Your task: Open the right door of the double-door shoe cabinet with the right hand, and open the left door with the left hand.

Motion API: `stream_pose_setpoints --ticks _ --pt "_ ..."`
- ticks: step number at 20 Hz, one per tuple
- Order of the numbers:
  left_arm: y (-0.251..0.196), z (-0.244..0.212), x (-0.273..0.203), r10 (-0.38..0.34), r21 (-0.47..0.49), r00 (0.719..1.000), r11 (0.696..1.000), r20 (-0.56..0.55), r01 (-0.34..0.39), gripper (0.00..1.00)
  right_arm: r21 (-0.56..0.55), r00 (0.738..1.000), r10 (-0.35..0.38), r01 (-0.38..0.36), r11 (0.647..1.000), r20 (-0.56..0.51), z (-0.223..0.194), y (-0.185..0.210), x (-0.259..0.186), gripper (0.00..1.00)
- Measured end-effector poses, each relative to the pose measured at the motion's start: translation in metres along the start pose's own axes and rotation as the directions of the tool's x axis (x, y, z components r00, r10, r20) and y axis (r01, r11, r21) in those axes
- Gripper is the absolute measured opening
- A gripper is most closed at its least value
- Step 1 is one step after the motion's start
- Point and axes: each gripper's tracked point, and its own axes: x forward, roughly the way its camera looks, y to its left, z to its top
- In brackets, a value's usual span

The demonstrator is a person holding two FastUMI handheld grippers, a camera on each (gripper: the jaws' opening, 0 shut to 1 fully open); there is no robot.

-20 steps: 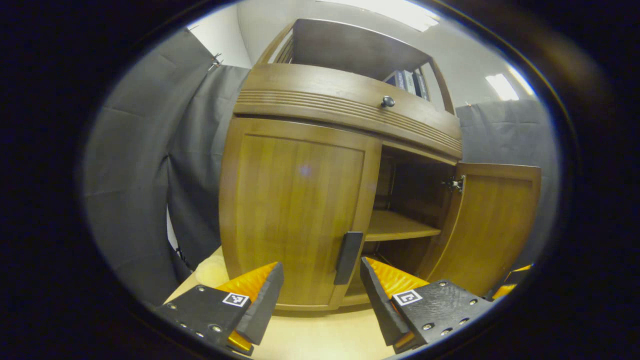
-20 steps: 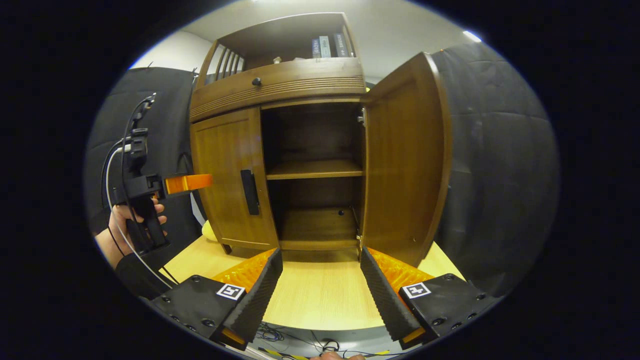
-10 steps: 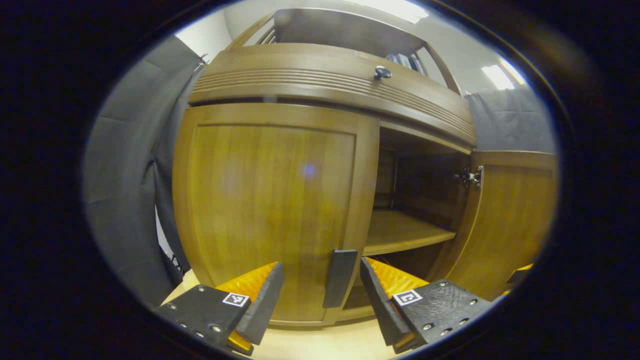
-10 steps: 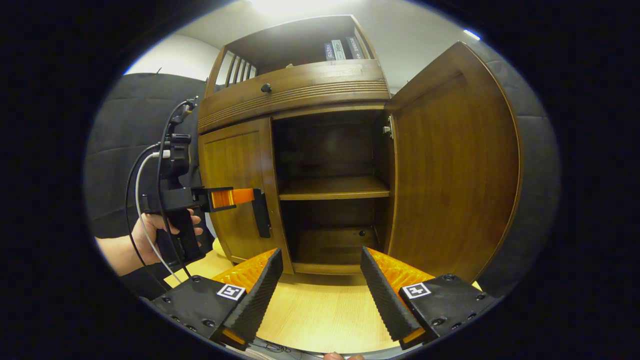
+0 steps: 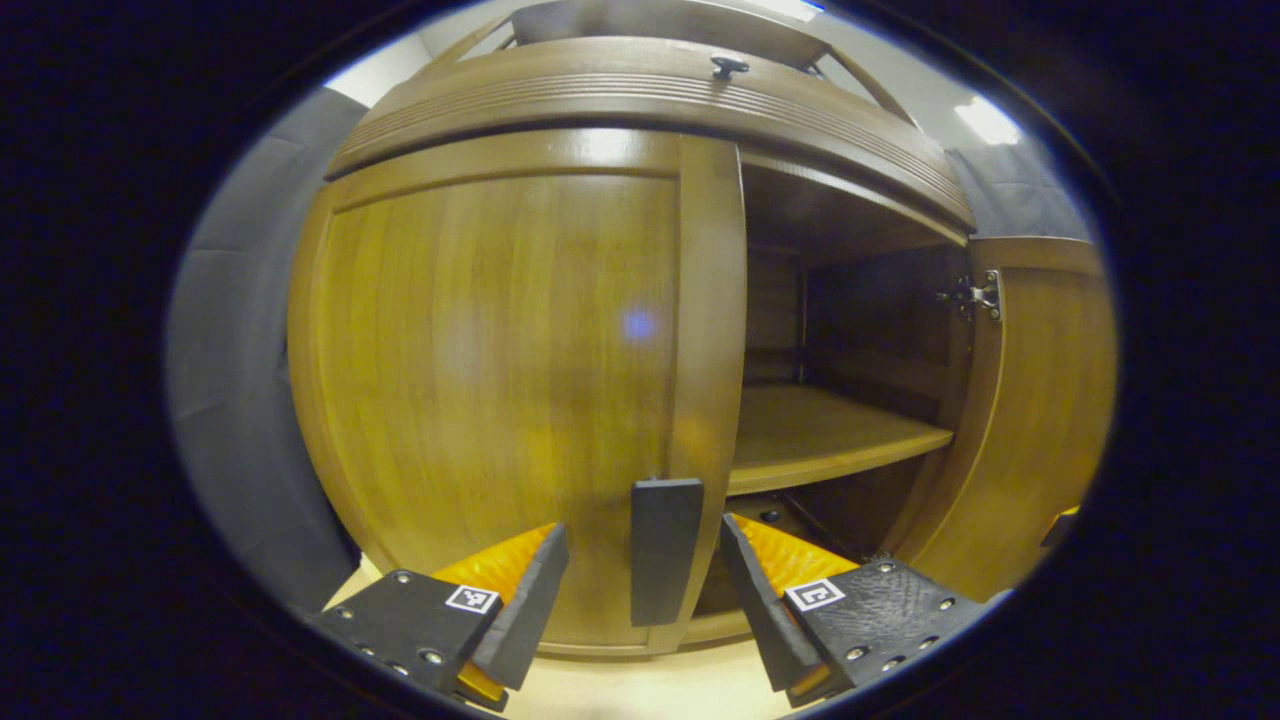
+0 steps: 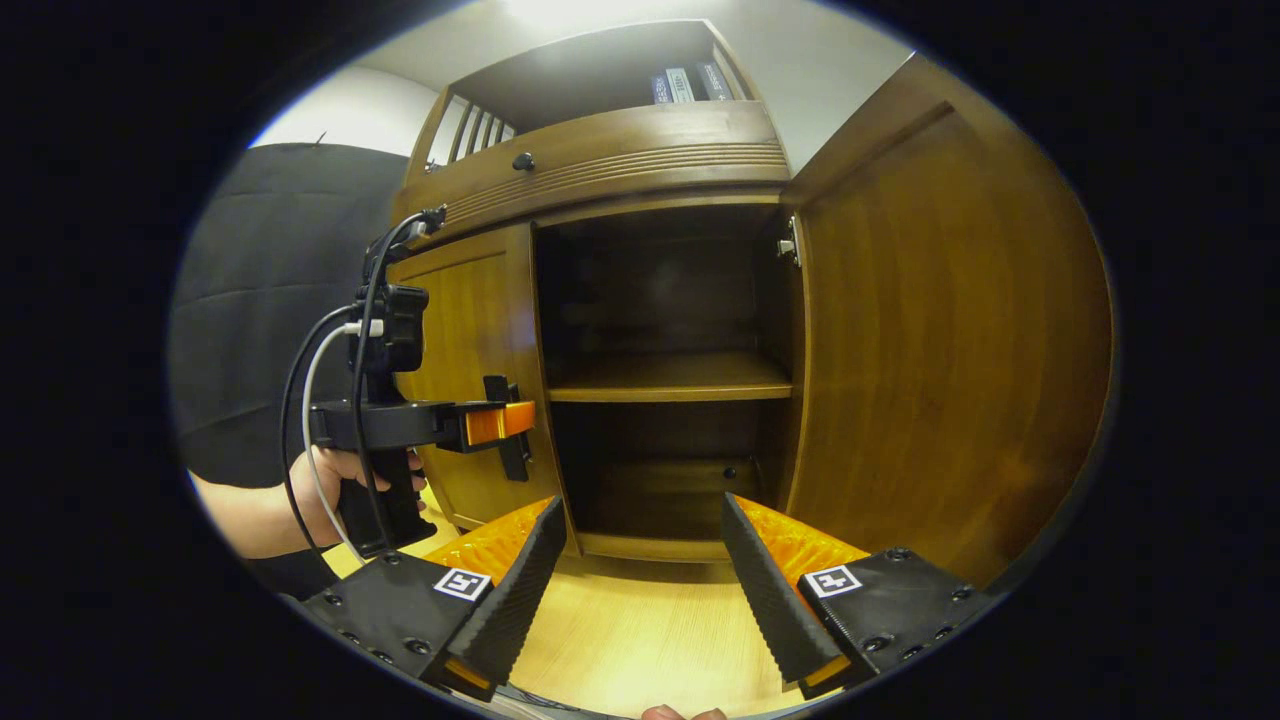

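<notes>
The wooden shoe cabinet stands close in the left gripper view, its left door (image 5: 500, 360) shut. The door's dark vertical handle (image 5: 662, 550) sits in the gap of my open left gripper (image 5: 643, 590), and neither finger presses on it. The right door (image 5: 1040, 420) stands swung open beside the bare inner shelf (image 5: 830, 435). In the right gripper view the right door (image 6: 950, 330) is wide open, and a hand holds the left gripper (image 6: 518, 421) at the left door's handle (image 6: 512, 462). My right gripper (image 6: 640, 590) hangs open over the table, holding nothing.
A drawer with a dark knob (image 6: 522, 161) runs above both doors, and books (image 6: 685, 85) stand on the top shelf. The cabinet rests on a light wooden table (image 6: 640, 640). Black cloth hangs on both sides. The open right door juts out toward my right gripper.
My left gripper has moved in toward the left door, so the handle now lies between its fingers. The right gripper view has shifted slightly closer to the cabinet; both doors stand as before.
</notes>
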Motion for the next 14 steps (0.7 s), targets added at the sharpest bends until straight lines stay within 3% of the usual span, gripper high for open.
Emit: stream_pose_setpoints --ticks 2,3,4,6,8,14 --pt "-0.001 0.001 0.004 -0.004 0.006 1.000 1.000 -0.011 0.004 0.90 0.009 1.000 0.007 -0.007 1.000 -0.003 0.000 -0.001 0.004 0.98" --pt "0.000 0.001 0.004 -0.001 0.015 1.000 1.000 -0.012 0.001 0.90 0.015 1.000 0.008 -0.008 1.000 -0.003 0.001 -0.004 0.007 0.93" --pt "0.006 0.001 0.006 0.039 0.026 0.999 0.999 -0.004 -0.039 0.75 0.020 1.000 0.009 -0.008 1.000 -0.005 -0.001 -0.003 0.006 0.93" --pt "0.002 -0.004 0.011 0.033 0.007 0.999 0.999 -0.009 -0.033 0.44 0.026 1.000 0.008 -0.008 1.000 -0.008 -0.001 -0.003 0.006 0.98" --pt "-0.003 -0.005 0.010 0.009 -0.022 1.000 1.000 -0.016 -0.009 0.51 0.008 1.000 0.004 -0.004 1.000 -0.009 -0.003 -0.004 0.007 0.98" --pt "-0.006 -0.004 0.013 0.027 0.009 1.000 1.000 0.010 -0.027 0.28 0.001 1.000 0.015 -0.015 1.000 -0.012 0.001 -0.003 0.005 0.98"
